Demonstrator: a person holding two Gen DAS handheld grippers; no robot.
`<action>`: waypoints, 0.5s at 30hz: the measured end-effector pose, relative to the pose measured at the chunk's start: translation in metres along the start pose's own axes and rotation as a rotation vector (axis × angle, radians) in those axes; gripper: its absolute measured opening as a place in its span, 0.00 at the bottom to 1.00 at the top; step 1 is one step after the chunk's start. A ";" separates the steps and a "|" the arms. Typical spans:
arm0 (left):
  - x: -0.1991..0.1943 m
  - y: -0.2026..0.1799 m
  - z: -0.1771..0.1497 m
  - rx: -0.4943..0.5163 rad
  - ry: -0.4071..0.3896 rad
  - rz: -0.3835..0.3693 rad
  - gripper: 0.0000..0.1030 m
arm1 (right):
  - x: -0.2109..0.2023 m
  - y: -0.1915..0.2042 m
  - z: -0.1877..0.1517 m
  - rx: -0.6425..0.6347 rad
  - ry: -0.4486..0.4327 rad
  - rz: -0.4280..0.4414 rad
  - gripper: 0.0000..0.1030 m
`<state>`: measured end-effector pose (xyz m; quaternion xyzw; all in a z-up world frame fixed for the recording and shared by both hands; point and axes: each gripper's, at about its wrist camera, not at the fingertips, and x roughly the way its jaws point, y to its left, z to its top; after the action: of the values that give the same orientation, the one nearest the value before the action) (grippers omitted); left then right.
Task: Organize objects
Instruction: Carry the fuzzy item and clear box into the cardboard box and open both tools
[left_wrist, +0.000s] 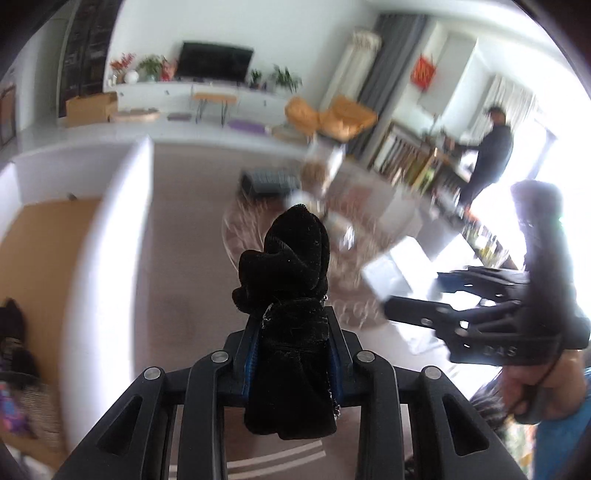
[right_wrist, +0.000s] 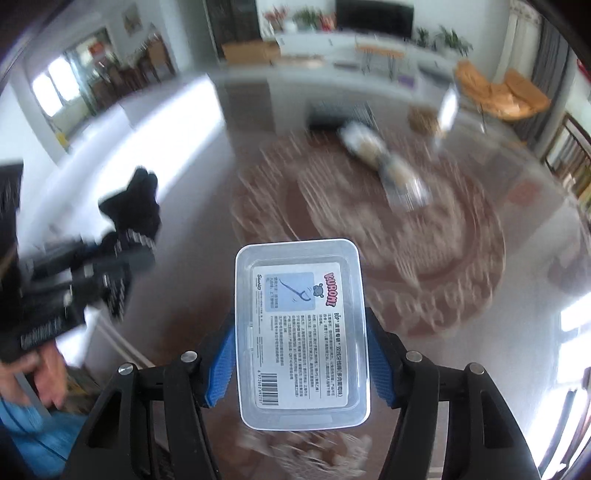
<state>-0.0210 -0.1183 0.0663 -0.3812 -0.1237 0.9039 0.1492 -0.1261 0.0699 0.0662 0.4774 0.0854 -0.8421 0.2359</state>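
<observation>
My left gripper (left_wrist: 293, 354) is shut on a black velvet pouch (left_wrist: 288, 295) that sticks up between the blue pads, held in the air above the floor. My right gripper (right_wrist: 301, 350) is shut on a clear plastic box (right_wrist: 301, 332) with a white printed label, clamped by its long sides. The right gripper also shows at the right of the left wrist view (left_wrist: 417, 310), where the box it holds (left_wrist: 391, 277) is blurred. The left gripper with the pouch (right_wrist: 136, 206) shows at the left of the right wrist view.
Below lies a round patterned rug (right_wrist: 369, 229) with blurred jars and packets (right_wrist: 384, 158) on a glass table. A white box with a brown bottom (left_wrist: 48, 258) is at the left. A person (left_wrist: 487, 155) stands by a far counter. An orange chair (left_wrist: 332, 114) stands behind.
</observation>
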 end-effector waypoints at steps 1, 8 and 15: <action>-0.016 0.009 0.005 -0.014 -0.026 0.010 0.29 | -0.008 0.013 0.012 -0.012 -0.027 0.022 0.60; -0.102 0.115 0.005 -0.123 -0.096 0.275 0.30 | -0.025 0.151 0.099 -0.139 -0.172 0.264 0.60; -0.088 0.197 -0.032 -0.258 0.118 0.571 0.60 | 0.067 0.240 0.113 -0.203 -0.040 0.364 0.64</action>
<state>0.0262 -0.3290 0.0357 -0.4679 -0.1163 0.8625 -0.1534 -0.1260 -0.2023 0.0891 0.4421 0.0774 -0.7820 0.4325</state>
